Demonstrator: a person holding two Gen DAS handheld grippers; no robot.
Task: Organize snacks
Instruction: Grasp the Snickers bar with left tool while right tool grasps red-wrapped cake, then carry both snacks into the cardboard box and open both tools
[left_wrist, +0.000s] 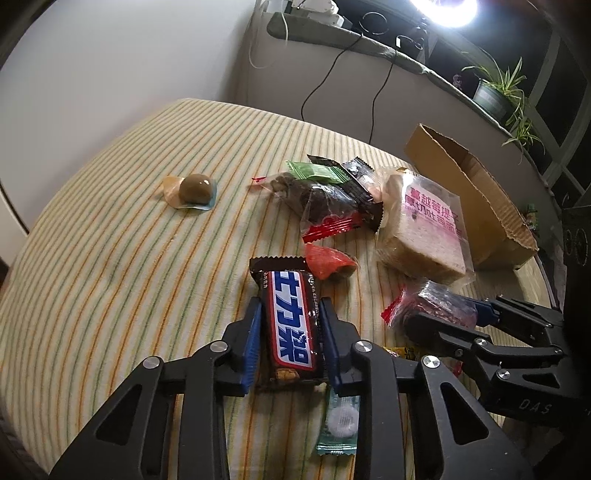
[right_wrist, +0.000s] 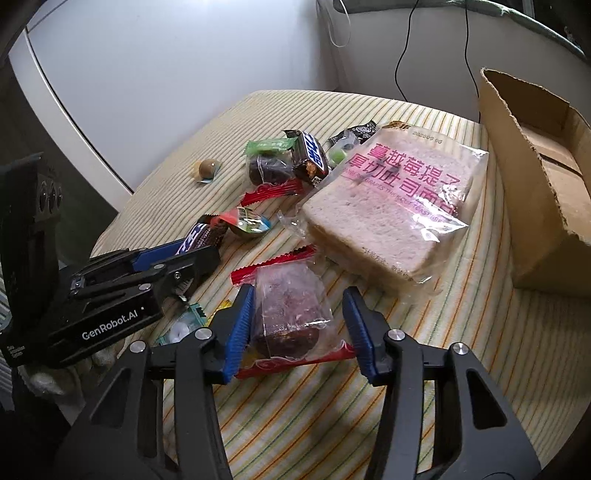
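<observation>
My left gripper (left_wrist: 291, 302) is shut on a dark chocolate bar (left_wrist: 291, 321) with a blue and white label, its blue pads pressed on both long sides. The right wrist view shows the same gripper (right_wrist: 192, 258) at the left with the bar (right_wrist: 201, 236) sticking out. My right gripper (right_wrist: 299, 295) straddles a clear packet with red ends and a dark cake (right_wrist: 291, 306) inside. Its left pad meets the wrapper; striped cloth shows between the right pad and the cake. From the left wrist camera that packet (left_wrist: 432, 302) lies between the right fingers (left_wrist: 484, 314).
A striped cloth (left_wrist: 110, 258) covers the table. A bagged bread loaf (right_wrist: 388, 206) lies beside an open cardboard box (right_wrist: 535, 166) at the right. Small snacks are piled behind: a second chocolate bar (right_wrist: 310, 157), a green packet (left_wrist: 317, 171), a brown egg pack (left_wrist: 194, 190). A mint packet (left_wrist: 340, 421) lies under my left gripper.
</observation>
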